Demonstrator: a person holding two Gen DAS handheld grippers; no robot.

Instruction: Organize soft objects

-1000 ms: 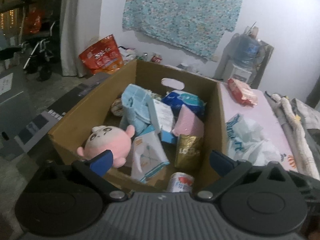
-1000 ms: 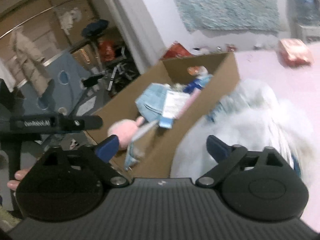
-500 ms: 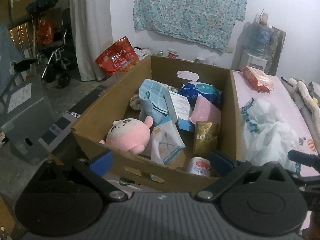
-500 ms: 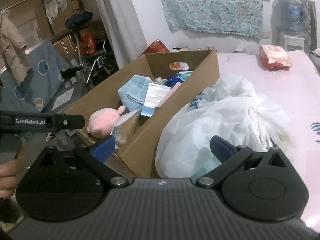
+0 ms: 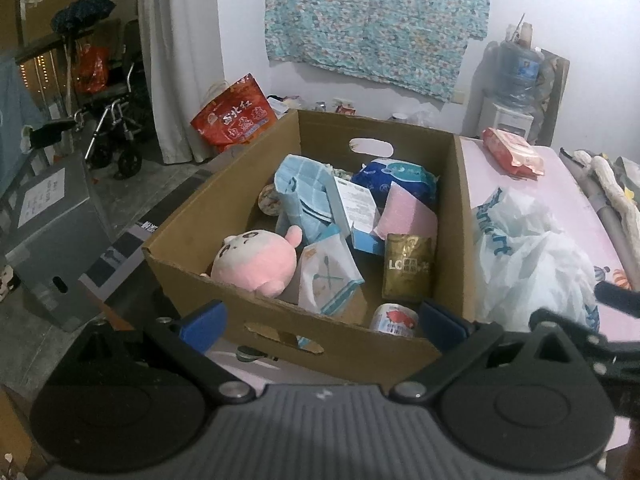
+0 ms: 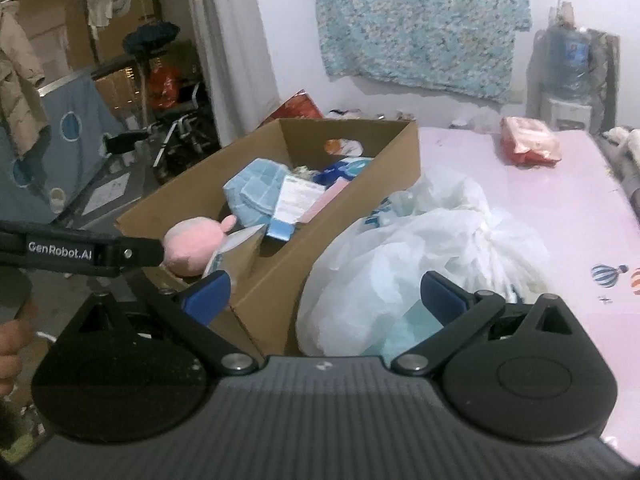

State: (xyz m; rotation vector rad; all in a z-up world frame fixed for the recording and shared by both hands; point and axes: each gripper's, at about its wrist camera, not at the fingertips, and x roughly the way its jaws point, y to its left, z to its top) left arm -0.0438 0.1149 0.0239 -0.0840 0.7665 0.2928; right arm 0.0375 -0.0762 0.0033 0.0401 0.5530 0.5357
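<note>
A cardboard box (image 5: 208, 216) stands at the edge of a pink surface (image 5: 568, 200). Inside lie a pink plush toy (image 5: 252, 264), a blue cloth pack (image 5: 300, 196), a pink pack (image 5: 408, 216), a gold pouch (image 5: 408, 266), a white tissue pack (image 5: 328, 276) and a small roll (image 5: 394, 318). My left gripper (image 5: 322, 324) hangs open in front of the box's near wall, holding nothing. My right gripper (image 6: 324, 296) is open too, above the box corner (image 6: 280, 312) and a crumpled white plastic bag (image 6: 420, 248).
A red-and-white packet (image 5: 514, 152) lies far back on the pink surface. A red bag (image 5: 232, 120), a wheelchair (image 5: 116, 136) and a grey box (image 5: 52, 236) stand on the floor at left. A water dispenser (image 5: 516, 76) is against the wall. A hand (image 6: 12, 348) shows at left.
Both grippers have pulled back and up from the box and bag, so more of the room shows. Both stayed open. The items in the box have not moved.
</note>
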